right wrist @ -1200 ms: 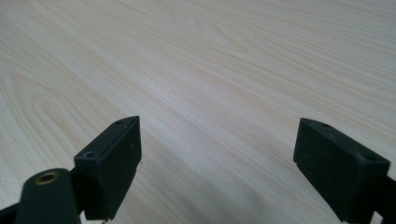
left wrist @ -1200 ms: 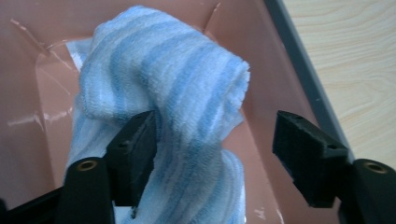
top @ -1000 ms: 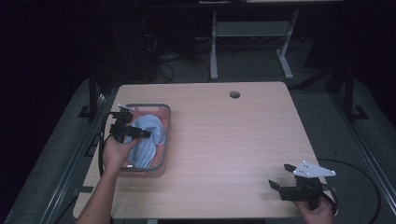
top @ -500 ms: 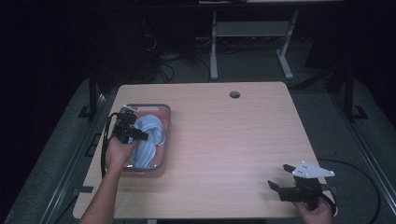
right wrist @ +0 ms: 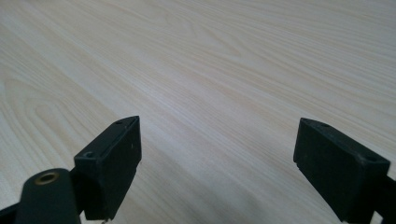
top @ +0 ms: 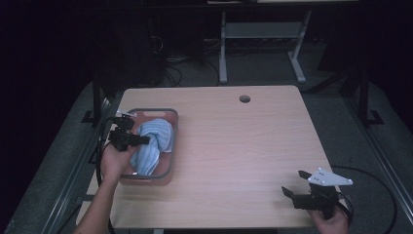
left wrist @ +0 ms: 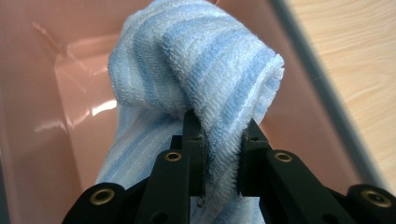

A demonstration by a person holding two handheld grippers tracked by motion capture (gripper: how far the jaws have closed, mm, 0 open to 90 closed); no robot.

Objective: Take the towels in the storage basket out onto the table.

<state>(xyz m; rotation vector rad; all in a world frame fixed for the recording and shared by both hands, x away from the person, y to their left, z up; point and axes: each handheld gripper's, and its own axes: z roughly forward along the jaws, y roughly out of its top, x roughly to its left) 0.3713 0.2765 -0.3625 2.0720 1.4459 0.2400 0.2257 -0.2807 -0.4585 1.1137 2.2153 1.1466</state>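
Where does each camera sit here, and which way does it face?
High view: above the person's side, facing forward and down on the pale wooden table; both forearms and both tongs show.
Left gripper view: on the left tongs, facing into the pink plastic bin; black jaws pinch the blue-and-white striped towel.
Right gripper view: on the right tongs, low over bare tabletop; jaws apart.
Shared: high view and left gripper view both show towel and bin.
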